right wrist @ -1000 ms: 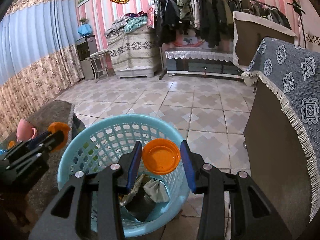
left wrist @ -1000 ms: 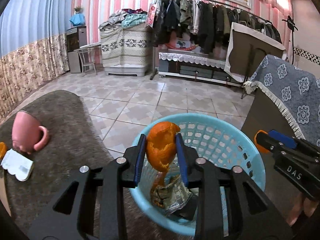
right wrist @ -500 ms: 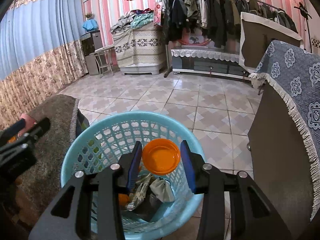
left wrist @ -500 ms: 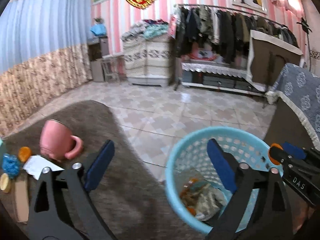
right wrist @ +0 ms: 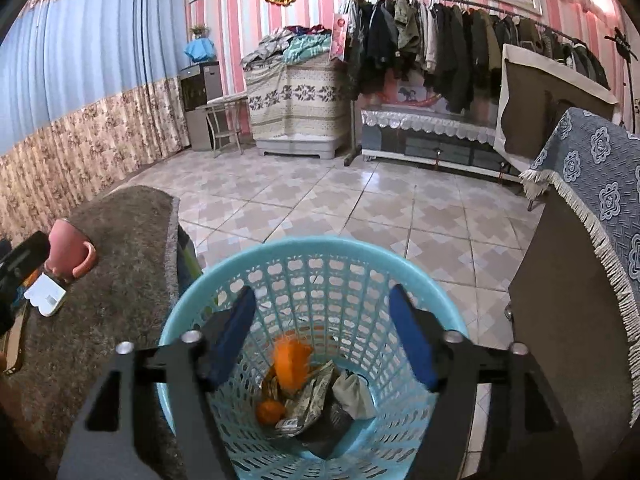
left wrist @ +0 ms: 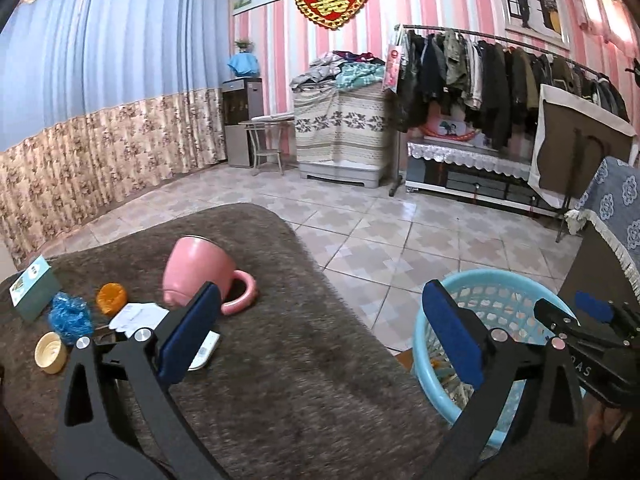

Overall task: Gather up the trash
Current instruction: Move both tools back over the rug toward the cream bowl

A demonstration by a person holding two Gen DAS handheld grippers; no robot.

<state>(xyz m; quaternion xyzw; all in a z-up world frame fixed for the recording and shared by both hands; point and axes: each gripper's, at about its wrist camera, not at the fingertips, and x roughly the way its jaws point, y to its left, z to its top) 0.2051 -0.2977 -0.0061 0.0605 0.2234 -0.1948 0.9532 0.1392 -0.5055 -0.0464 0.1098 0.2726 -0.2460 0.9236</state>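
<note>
Now both pairs of jaws have just been opening and stand wide with nothing between them. Under the right gripper (right wrist: 320, 336) the orange lid (right wrist: 291, 362), blurred, drops into the blue basket (right wrist: 280, 248) onto the trash there. The left gripper (left wrist: 320, 332) faces the brown-covered table (left wrist: 288, 380). Best aim it next at the orange scrap (left wrist: 111, 298) and blue wad (left wrist: 70, 318), steering clear of the pink mug (left wrist: 198, 272).

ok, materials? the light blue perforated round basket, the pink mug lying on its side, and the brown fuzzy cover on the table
Light blue perforated basket: moulded plastic by the look, smooth with a slight sheen and a regular grid of cut-outs.
Pink mug: matte pink outside with a metallic-looking rim, so possibly coated steel; ceramic not ruled out.
Brown table cover: short-pile plush fabric, fibres visibly fuzzy, no shine.
</note>
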